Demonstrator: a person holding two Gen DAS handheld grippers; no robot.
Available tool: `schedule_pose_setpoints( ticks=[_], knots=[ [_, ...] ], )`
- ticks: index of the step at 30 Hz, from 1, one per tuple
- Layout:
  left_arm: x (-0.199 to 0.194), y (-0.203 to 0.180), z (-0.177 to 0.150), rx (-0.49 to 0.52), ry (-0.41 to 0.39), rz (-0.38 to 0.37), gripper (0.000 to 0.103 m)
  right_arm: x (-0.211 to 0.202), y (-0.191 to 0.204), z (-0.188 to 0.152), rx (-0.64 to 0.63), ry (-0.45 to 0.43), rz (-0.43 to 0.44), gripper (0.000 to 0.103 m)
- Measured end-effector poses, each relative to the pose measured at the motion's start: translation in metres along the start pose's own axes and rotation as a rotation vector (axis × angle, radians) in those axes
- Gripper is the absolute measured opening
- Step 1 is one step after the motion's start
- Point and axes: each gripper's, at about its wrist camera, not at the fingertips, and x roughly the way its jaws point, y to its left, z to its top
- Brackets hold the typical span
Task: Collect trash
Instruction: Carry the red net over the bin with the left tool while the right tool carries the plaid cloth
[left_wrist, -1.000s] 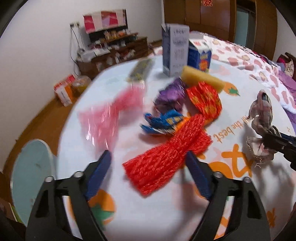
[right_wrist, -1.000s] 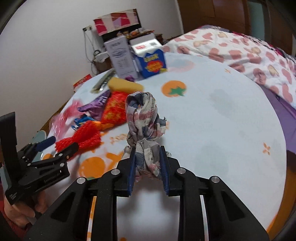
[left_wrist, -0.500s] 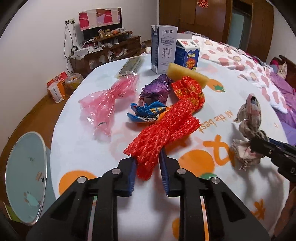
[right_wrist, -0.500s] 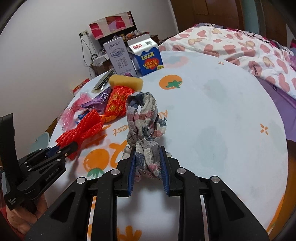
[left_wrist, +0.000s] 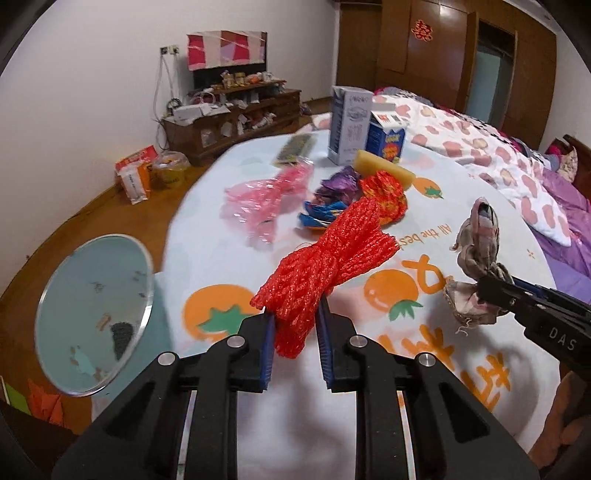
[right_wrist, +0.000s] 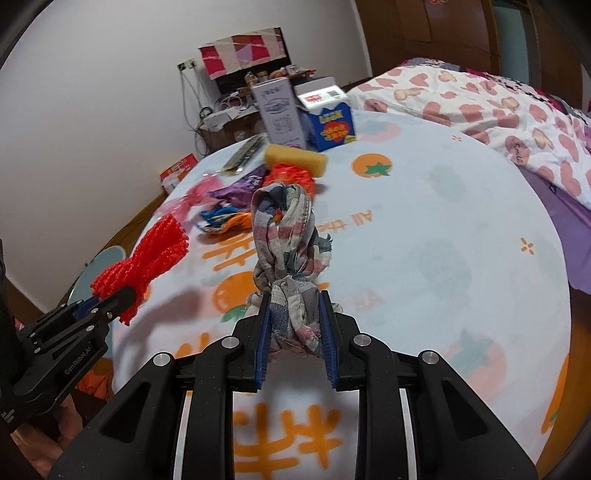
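Round table (left_wrist: 229, 258) in a fruit-print cloth, far side holding two cartons (left_wrist: 349, 123), yellow sponge (left_wrist: 384, 170), pink bag (left_wrist: 266, 197), purple and blue wrappers (left_wrist: 325, 214)

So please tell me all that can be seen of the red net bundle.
The red net bundle looks like plastic mesh, gathered into thick ropy folds and pinched at the middle like a bow. The left tool is shut on its near end; it hangs lifted above the table, its far end fanning out. Nothing else touches it.
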Motion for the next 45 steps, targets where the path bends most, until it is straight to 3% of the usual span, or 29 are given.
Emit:
schedule_pose_setpoints(
  ticks=[12,45],
  knots=[
    [-0.036,0.049,-0.013,-0.083,-0.038,0.103,0.02,0.003,0.056,-0.009,-0.1,0.016,0.056,0.025],
    [-0.051,0.152,-0.035,-0.267,-0.044,0.261,0.02,0.029,0.184,-0.014,-0.306,0.052,0.191,0.025]
  ],
)
